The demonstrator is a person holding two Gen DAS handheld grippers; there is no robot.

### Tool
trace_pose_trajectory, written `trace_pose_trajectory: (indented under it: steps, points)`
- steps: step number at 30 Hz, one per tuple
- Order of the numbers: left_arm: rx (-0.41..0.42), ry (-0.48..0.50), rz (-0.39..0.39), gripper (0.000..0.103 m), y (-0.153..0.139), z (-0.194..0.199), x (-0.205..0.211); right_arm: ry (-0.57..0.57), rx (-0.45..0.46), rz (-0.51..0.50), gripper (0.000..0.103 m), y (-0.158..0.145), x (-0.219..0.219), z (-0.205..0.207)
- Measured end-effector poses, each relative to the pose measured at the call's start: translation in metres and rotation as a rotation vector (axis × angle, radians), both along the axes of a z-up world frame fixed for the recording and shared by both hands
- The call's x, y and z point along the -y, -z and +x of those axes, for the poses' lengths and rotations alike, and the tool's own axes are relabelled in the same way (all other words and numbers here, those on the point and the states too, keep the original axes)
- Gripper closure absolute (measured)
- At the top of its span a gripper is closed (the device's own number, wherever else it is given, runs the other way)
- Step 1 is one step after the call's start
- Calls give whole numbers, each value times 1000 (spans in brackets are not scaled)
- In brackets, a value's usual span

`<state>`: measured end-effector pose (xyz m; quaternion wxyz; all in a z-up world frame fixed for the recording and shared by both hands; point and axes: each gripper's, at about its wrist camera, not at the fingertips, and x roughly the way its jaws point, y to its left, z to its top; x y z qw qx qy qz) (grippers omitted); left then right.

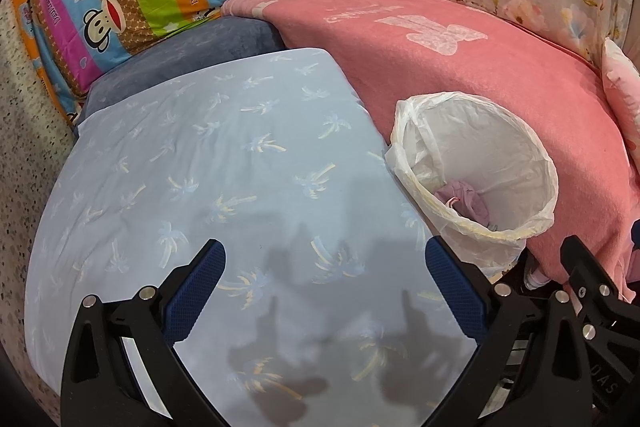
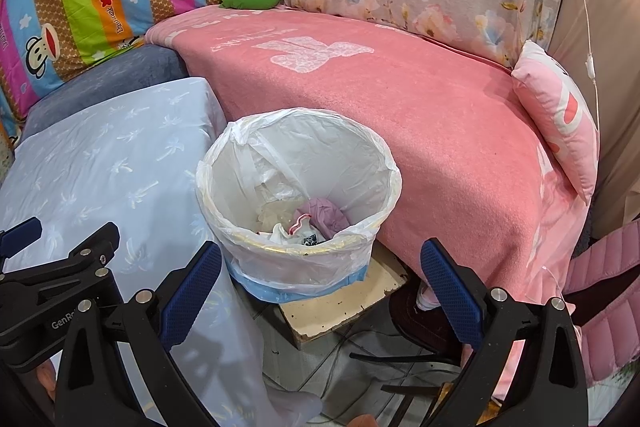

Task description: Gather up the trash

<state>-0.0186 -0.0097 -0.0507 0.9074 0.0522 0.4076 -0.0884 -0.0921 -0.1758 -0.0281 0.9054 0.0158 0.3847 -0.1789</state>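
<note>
Both my left tongs (image 1: 324, 291) and right tongs (image 2: 320, 291) gape empty, while the crumpled trash (image 2: 316, 217) lies inside the white-lined bin (image 2: 298, 187) beside the pink blanket (image 2: 420, 115).

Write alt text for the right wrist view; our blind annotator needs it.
A white-lined trash bin holding crumpled scraps stands between a pale blue cloth and a pink blanket. The open right tongs frame it, empty.

Crinkled glossy plastic bin liner (image 2: 298, 163); fuzzy matt pink blanket (image 2: 400, 115).
</note>
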Motion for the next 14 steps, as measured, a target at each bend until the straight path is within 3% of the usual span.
trace_pose_trajectory:
  steps: [14]
  points:
    - [4,5,-7,7,-3,0,-2,9,7,4,6,-8,-4,-4]
